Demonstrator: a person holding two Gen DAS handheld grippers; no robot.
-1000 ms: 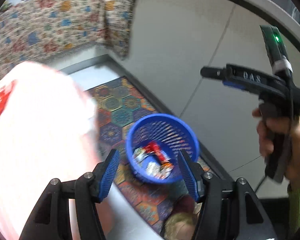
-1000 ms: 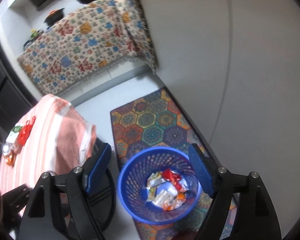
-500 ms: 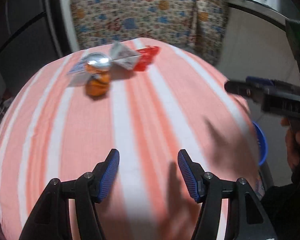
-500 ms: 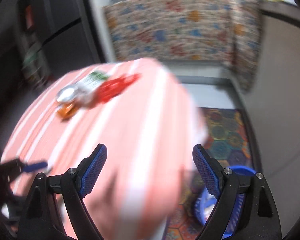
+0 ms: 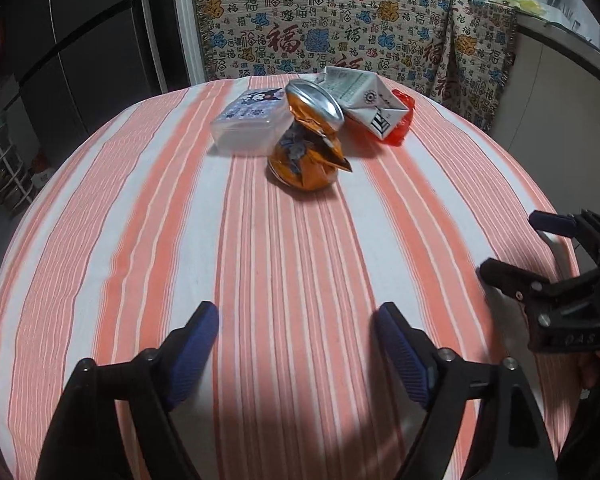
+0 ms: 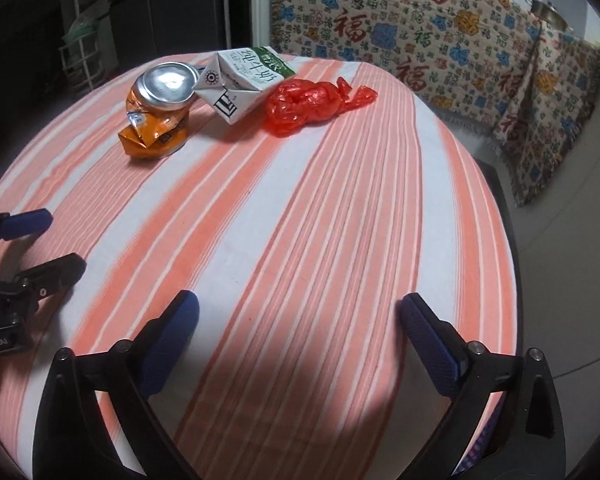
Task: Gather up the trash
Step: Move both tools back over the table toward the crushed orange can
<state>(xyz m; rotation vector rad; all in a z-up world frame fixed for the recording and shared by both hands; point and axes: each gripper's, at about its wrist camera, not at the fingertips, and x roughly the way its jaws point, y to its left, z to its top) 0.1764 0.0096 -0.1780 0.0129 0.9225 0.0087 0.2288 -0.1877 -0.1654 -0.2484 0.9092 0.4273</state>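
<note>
From the left wrist camera I see my left gripper (image 5: 296, 316) with its jaws opening and nothing between them, aimed up the striped tablecloth (image 5: 260, 240) so the trash sits straight ahead at about 12 o'clock, well apart from the tips. The crushed orange can (image 5: 306, 148) stands nearest, a clear plastic box (image 5: 248, 126) touching it at 10 o'clock, the flattened milk carton (image 5: 364, 104) at 1 o'clock with the red plastic bag (image 5: 400, 130) tucked beside it. My right gripper (image 5: 512, 248) pokes in at 3 o'clock. From the right wrist camera, that gripper's jaws are opening too, empty, wide enough, I judge, to take a bulky piece. Here the can is at 11 o'clock, carton touching it, bag at 12, all clustered at the far edge; the left gripper shows at 9 o'clock.
</note>
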